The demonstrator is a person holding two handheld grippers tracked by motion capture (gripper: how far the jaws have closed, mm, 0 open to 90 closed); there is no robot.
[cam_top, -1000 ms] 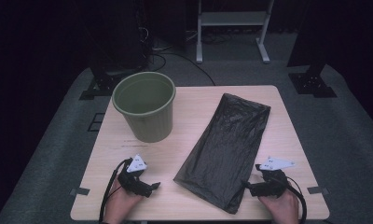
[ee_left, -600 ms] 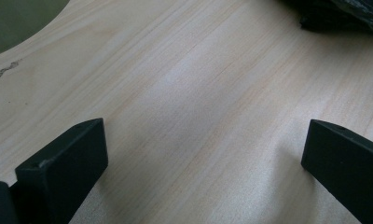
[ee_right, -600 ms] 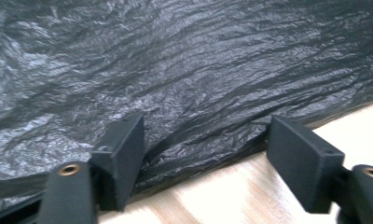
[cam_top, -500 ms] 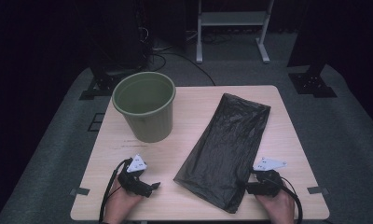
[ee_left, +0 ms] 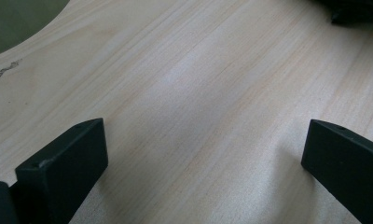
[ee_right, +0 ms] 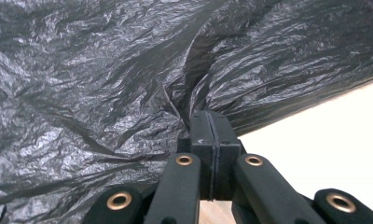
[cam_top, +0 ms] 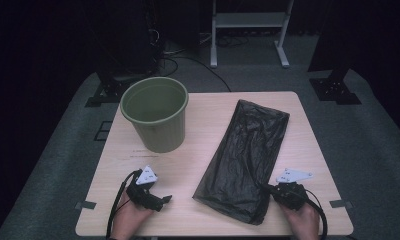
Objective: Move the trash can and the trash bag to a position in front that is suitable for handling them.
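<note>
A crumpled black plastic bag [cam_top: 248, 150] lies flat on the wooden table [cam_top: 208, 120], running from the far right toward the near edge. My right gripper [cam_top: 269, 191] sits at the bag's near right corner. Its jaws have just been closing and now pinch a fold of the bag [ee_right: 105, 70], as the right gripper view shows at the gripper's tip [ee_right: 210, 120]. My left gripper [cam_top: 164, 200] rests on the table near the front left. It stands open [ee_left: 203, 154] over bare wood, with nothing between its fingers.
An olive-green waste bin [cam_top: 155, 117] stands upright and empty at the table's far left. Beyond the table are a dark floor, cables and a white stand's legs [cam_top: 248, 30]. Bare wood lies between the bin and the bag.
The right gripper's jaws have closed onto the bag's near edge. Both hands have stayed where they were, and the bag and bin have not shifted.
</note>
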